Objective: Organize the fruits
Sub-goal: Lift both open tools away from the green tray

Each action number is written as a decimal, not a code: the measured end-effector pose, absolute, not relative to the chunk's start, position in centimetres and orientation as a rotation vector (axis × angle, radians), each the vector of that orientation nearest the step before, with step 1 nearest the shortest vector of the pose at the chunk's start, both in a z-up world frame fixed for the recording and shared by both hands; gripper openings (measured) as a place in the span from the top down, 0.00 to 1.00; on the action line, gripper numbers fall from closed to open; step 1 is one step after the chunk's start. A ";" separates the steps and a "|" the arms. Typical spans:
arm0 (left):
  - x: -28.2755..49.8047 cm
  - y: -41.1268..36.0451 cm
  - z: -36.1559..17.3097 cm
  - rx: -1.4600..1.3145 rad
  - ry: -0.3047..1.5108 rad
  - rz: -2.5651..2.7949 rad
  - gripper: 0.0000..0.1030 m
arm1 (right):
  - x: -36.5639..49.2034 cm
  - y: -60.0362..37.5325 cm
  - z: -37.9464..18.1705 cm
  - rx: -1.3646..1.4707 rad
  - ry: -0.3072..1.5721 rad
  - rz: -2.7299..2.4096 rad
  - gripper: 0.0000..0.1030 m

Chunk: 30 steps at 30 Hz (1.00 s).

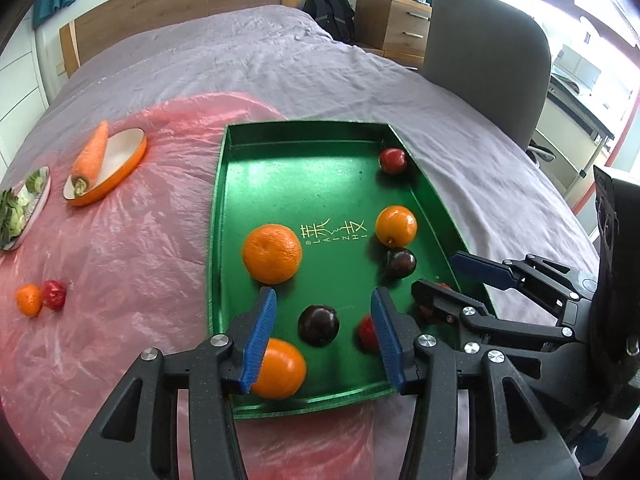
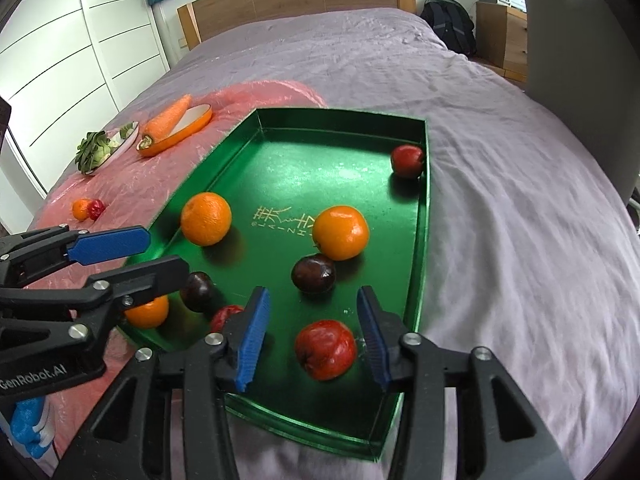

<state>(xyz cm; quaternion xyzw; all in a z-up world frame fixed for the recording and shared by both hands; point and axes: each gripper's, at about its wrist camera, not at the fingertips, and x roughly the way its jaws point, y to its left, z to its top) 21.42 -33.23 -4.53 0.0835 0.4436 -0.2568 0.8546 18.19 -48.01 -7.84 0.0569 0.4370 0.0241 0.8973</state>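
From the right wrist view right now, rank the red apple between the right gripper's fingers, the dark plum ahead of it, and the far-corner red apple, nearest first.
1. Red apple, between the open right gripper fingers.
2. Dark plum, just ahead, mid-tray.
3. Far red apple, at the green tray far right corner.

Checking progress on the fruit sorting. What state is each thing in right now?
Left gripper: open, empty.
Right gripper: open, red apple lying loose between its fingers.
Green tray: holds oranges, plums, apples.
Carrot: lying across the orange dish.
Small orange and red fruit: outside the tray, on pink plastic.
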 end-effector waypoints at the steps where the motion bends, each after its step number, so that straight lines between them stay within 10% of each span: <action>1: 21.1 -32.9 -4.1 0.175 0.928 -0.539 0.57 | 17.9 -48.0 -7.5 0.120 0.902 0.046 0.20; 30: 6.4 -24.5 0.2 0.182 0.886 -0.529 0.53 | 1.3 -41.9 -2.6 0.126 0.902 -0.003 0.20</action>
